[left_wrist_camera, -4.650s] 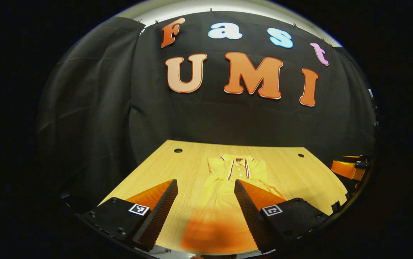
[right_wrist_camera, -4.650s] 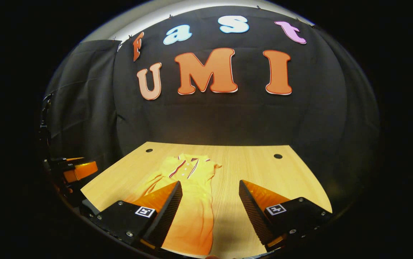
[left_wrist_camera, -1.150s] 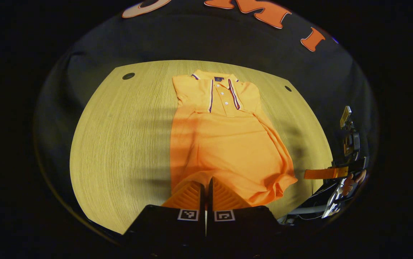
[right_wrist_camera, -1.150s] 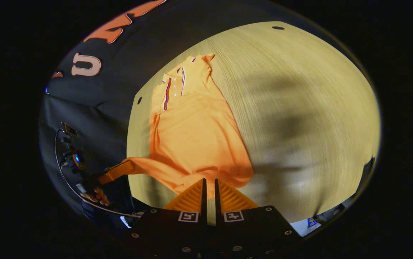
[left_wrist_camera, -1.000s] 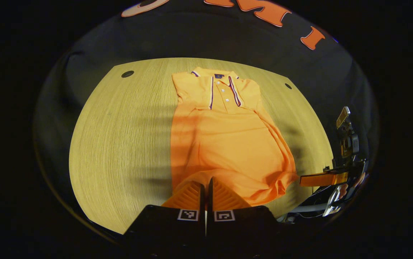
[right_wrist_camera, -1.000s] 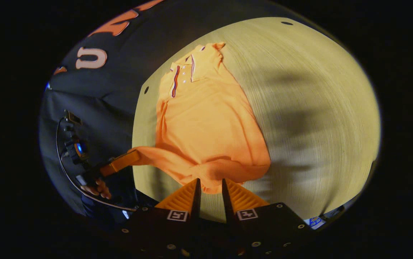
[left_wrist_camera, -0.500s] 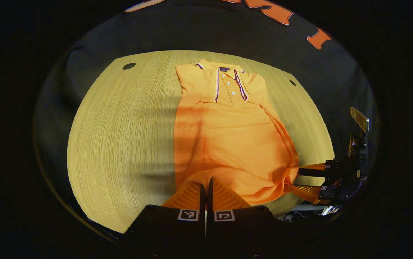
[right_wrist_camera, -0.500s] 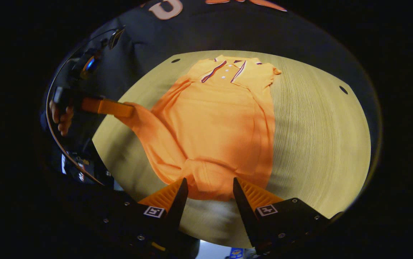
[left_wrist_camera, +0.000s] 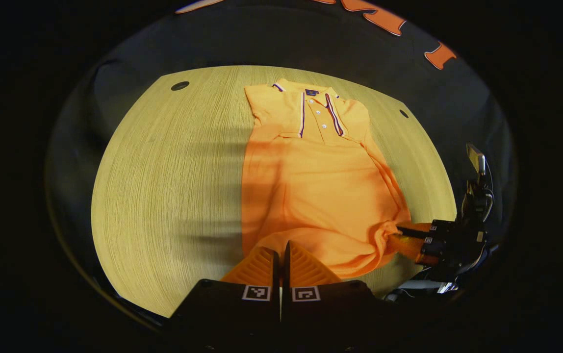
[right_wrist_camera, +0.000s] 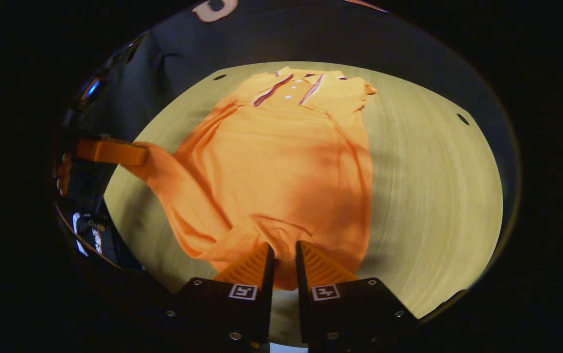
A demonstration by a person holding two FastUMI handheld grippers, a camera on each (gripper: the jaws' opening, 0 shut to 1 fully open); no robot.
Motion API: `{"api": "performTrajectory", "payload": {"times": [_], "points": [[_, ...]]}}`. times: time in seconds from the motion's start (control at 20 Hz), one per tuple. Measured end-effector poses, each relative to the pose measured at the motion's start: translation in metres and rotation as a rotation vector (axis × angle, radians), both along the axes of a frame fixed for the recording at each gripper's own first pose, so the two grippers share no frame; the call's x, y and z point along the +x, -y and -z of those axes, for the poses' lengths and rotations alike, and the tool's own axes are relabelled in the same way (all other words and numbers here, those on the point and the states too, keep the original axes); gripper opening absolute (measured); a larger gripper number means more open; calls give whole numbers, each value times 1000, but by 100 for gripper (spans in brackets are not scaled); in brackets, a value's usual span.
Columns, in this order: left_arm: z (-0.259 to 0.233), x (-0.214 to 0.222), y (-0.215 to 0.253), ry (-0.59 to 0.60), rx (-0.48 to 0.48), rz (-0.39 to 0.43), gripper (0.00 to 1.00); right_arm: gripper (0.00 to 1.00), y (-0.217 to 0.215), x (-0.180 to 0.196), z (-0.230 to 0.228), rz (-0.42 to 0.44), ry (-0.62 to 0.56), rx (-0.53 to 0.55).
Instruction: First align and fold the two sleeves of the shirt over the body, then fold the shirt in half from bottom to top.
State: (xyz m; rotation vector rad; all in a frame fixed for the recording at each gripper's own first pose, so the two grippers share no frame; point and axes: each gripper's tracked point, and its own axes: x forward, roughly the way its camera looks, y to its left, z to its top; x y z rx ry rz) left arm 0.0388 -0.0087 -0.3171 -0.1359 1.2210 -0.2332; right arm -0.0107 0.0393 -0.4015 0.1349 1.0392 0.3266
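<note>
An orange polo shirt (left_wrist_camera: pixel 316 186) lies on the wooden table (left_wrist_camera: pixel 164 186), collar (left_wrist_camera: pixel 313 98) at the far end and sleeves lying in over the body. My left gripper (left_wrist_camera: pixel 280 255) is shut on the near hem at its left corner. Off to the right, the right gripper (left_wrist_camera: pixel 401 240) pinches the hem's other corner. In the right gripper view, the right gripper (right_wrist_camera: pixel 284 255) has closed onto the bunched hem of the shirt (right_wrist_camera: pixel 281 157). The left gripper (right_wrist_camera: pixel 137 153) holds its corner lifted and stretched out to the left.
The table (right_wrist_camera: pixel 433 186) has two round holes (left_wrist_camera: pixel 179 86) (left_wrist_camera: pixel 403 113) near its far corners. A hand (right_wrist_camera: pixel 61 176) holds the left gripper at the table's left side. The black booth wall stands behind the table. Bare wood lies on both sides of the shirt.
The right gripper opened, swung round to face along the shirt, and has closed again on the hem. The left gripper kept its hold, its view shifting only slightly.
</note>
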Motion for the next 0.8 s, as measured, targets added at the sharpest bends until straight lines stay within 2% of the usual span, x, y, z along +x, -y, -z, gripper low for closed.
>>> {"api": "performTrajectory", "payload": {"times": [0.05,0.15,0.2,0.4,0.5,0.8], "points": [[-1,0,-1,-1,0,-5,2,16,-3,2,-3,50,-12,74],[-1,-2,-2,-6,-4,-12,2,12,-5,3,-11,104,-28,187],[0,-3,-2,-6,-8,-13,2,7,-9,-3,-16,97,-50,238],[-4,3,-3,13,-8,-15,2,7,14,5,-31,184,18,220],[-16,9,5,46,-43,-4,1,7,20,17,-50,235,62,261],[-52,56,4,148,-71,-9,2,7,49,59,-97,311,164,306]]}}
